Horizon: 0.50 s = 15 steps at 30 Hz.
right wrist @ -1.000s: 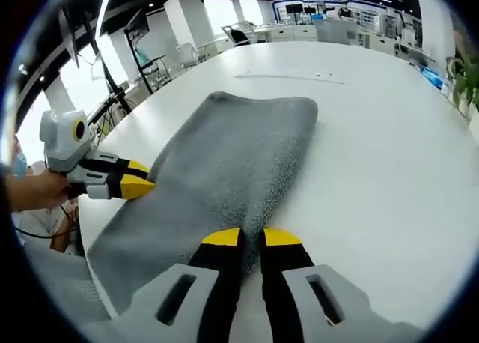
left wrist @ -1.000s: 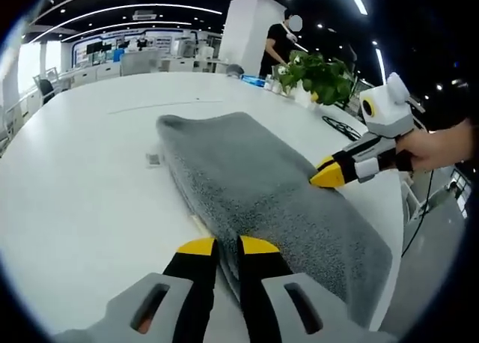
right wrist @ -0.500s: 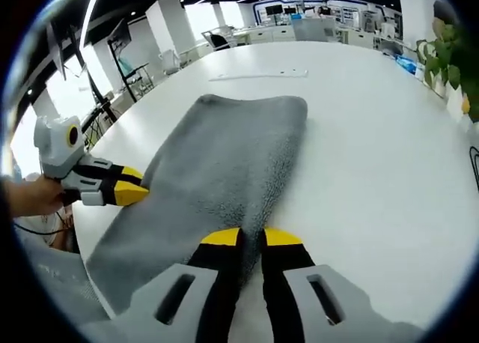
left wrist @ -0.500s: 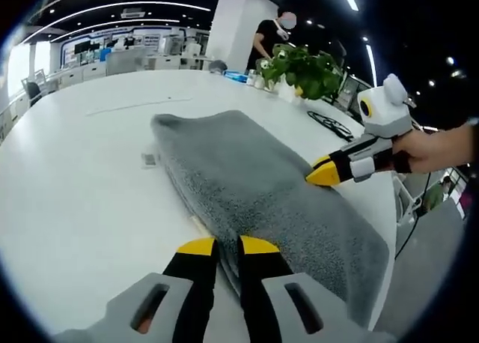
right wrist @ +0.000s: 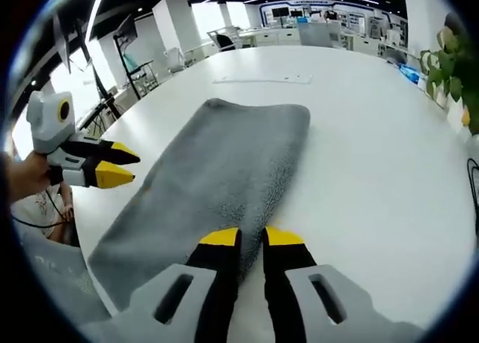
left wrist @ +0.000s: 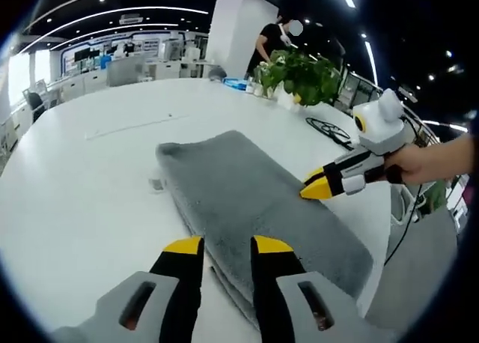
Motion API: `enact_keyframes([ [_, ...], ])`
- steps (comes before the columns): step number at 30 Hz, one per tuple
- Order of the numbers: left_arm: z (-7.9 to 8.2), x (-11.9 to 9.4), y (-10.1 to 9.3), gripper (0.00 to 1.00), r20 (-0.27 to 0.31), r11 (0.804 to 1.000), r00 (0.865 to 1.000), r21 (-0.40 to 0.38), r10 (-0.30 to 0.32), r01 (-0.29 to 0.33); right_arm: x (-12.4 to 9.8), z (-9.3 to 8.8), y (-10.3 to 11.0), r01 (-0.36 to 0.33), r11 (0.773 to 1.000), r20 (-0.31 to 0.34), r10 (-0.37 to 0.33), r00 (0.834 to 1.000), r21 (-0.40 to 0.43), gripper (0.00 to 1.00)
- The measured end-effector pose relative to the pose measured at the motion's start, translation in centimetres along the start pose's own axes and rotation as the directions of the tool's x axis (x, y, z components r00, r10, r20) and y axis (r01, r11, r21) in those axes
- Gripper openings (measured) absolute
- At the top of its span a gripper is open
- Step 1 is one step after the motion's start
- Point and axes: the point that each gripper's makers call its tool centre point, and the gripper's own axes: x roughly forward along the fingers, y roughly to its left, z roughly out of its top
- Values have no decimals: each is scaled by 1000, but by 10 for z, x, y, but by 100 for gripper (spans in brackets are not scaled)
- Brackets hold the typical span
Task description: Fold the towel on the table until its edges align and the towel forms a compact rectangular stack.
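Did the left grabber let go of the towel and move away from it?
Yes. The left gripper has opened and lifted off the gray towel's edge, away from the white table.

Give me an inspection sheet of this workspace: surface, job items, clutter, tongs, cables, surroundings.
Surface: white table, large, rounded edge.
Job's things: grey towel, folded into a long strip lying flat, layered edges showing on the near side.
Clutter: a small tag beside the towel; a thin strip beyond its far end.
Tongs: left tongs open, off the towel edge; right tongs nearly closed at the towel's near edge, grip cannot be told.
Cables: black cable coiled near the plant.
Surroundings: potted plant, white pillar, a person behind it, office desks.
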Motion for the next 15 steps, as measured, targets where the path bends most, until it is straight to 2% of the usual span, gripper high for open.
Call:
enact_keyframes([
  [2, 1, -2, -3, 27, 1, 1000, 1000, 27, -17, 17, -7, 2, 3, 1, 1000, 7, -1, 1000, -6, 9],
  [5, -1, -7, -18, 29, -23, 995, 999, 87, -47, 49, -6, 1, -1, -1, 1000, 9, 1, 1000, -17, 8],
  [7, -8, -4, -24, 29, -44, 988, 997, 137, -71, 77, -9, 0, 5, -14, 999, 3, 14, 1000, -30, 8],
  [9, -21, 1, -33, 29, -74, 981, 992, 153, -106, 116, -12, -4, 14, -27, 998, -5, 27, 1000, -51, 10],
  [11, -32, 2, -46, 29, -111, 977, 987, 168, -115, 132, -12, -8, 21, -38, 997, -16, 37, 999, -71, 12],
  [14, -46, 4, -52, 30, -143, 967, 982, 209, -119, 148, -19, -14, 33, -52, 993, -30, 49, 998, -103, 14],
  [15, -51, 5, -56, 30, -151, 964, 981, 216, -125, 156, -14, -15, 28, -55, 993, -34, 52, 998, -108, 14],
])
